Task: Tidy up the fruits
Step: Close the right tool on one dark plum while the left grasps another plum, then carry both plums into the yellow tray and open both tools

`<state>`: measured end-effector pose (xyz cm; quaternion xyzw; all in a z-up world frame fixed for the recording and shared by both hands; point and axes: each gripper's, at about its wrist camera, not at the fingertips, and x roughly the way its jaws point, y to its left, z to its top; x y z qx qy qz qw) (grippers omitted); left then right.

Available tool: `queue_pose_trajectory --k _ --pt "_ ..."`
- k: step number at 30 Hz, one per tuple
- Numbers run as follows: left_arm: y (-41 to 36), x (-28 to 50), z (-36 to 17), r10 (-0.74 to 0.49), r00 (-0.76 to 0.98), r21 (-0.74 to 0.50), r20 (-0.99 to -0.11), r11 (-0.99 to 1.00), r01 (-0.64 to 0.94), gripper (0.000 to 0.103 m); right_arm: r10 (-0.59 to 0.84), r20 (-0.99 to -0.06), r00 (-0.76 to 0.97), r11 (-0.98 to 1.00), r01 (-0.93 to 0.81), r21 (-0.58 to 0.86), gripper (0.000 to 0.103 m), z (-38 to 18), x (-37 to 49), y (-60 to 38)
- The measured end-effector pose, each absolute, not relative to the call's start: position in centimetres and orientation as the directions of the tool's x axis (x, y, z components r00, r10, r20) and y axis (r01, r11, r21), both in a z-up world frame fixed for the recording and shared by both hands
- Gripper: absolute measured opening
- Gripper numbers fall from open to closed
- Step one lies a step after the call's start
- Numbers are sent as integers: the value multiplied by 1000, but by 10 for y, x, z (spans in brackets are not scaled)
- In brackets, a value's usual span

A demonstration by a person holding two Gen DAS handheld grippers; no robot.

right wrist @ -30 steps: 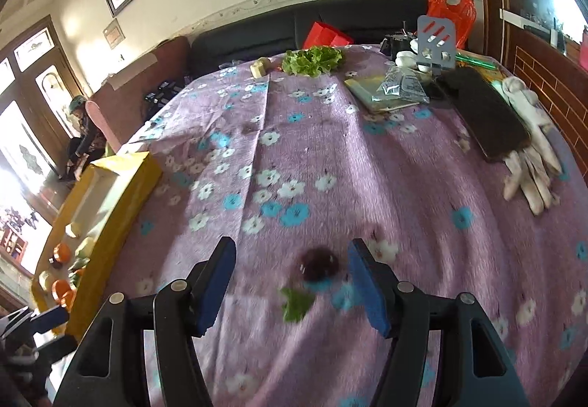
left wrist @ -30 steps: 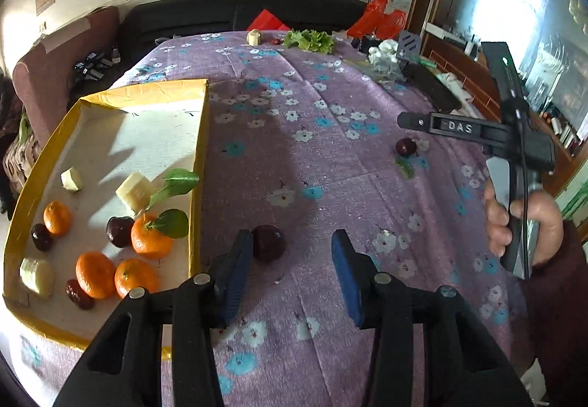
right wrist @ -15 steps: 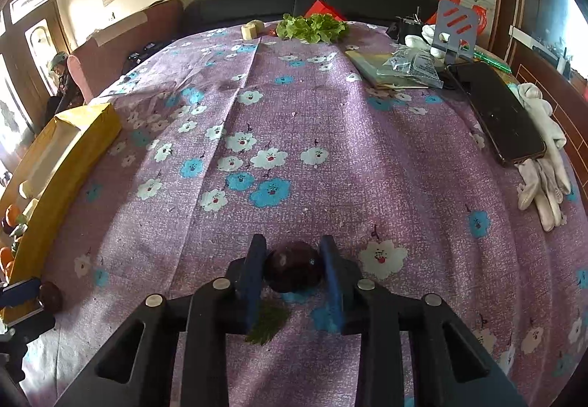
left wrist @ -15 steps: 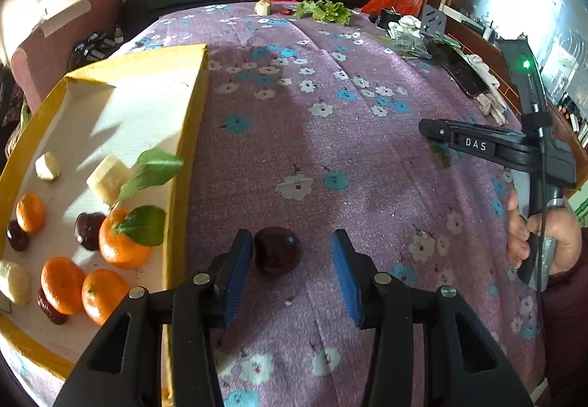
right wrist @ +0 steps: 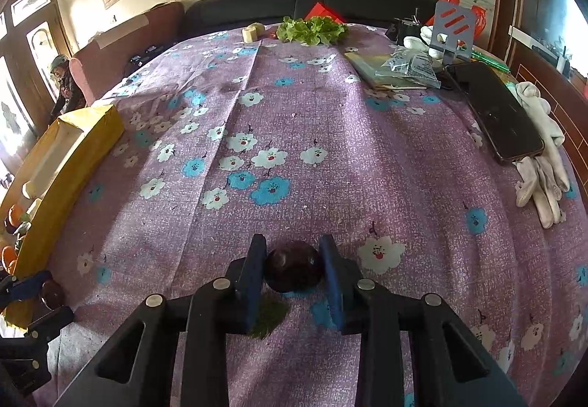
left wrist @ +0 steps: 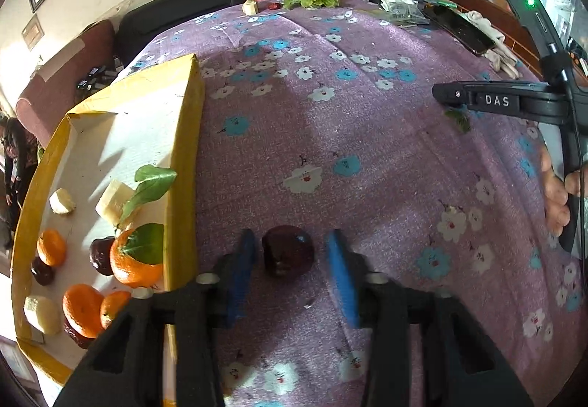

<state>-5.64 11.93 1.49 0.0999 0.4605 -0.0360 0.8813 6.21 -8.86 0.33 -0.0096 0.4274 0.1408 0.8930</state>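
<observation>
Both fruits being grasped on the worktop (right wrist: 330, 135).
Right hand-held gripper (right wrist: 293, 269) pinched one dark plum (right wrist: 293, 271); left hand-held gripper (left wrist: 290, 258), closing, flanked another plum (left wrist: 288, 250); next, lift into yellow tray (left wrist: 183, 164).

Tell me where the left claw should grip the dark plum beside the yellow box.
Grip the plum across its round middle, coming from above and behind. It lies free on the cloth, clear of the box wall. The left claw already straddles it, jaws closing, pads not yet touching.
</observation>
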Motion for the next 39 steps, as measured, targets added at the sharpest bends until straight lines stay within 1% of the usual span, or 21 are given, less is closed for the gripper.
queue_pose_trajectory --k 1,3,6,10,14,21,25,29,32,35,39 --pt "121 -56 15 32 575 145 -817 978 152 25 242 -765 596 961 -259 102 32 3 62 -89" --pt "127 -58 18 -20 582 86 -813 984 154 25 238 -765 598 961 -258 97 32 3 62 -88" --pt "135 -62 27 -65 605 12 -793 992 123 25 234 -762 603 963 -253 95 32 3 60 -87" --pt "140 -68 43 -73 639 -18 -766 996 93 25 241 -753 612 963 -247 107 32 5 59 -88" --pt "151 -75 59 -87 667 -65 -740 996 58 25 260 -724 639 959 -258 118 32 12 53 -88" --pt "191 -94 77 -47 706 -108 -706 993 -41 25 256 -699 668 955 -289 73 32 16 42 -72" --pt "224 -104 80 -3 711 -101 -703 990 -96 25 230 -686 690 957 -289 30 32 24 35 -58" --pt "265 -113 80 39 716 -126 -697 976 -176 26 307 -655 691 933 -355 62 32 56 18 -28" --pt "289 -118 75 46 715 -163 -698 962 -221 26 375 -637 673 900 -430 76 33 77 6 6" --pt "310 -122 68 53 701 -196 -711 943 -270 26 448 -642 623 850 -519 89 33 92 -1 53" --pt "323 -125 64 73 697 -203 -713 930 -306 26 510 -664 546 798 -588 130 33 94 -5 107"
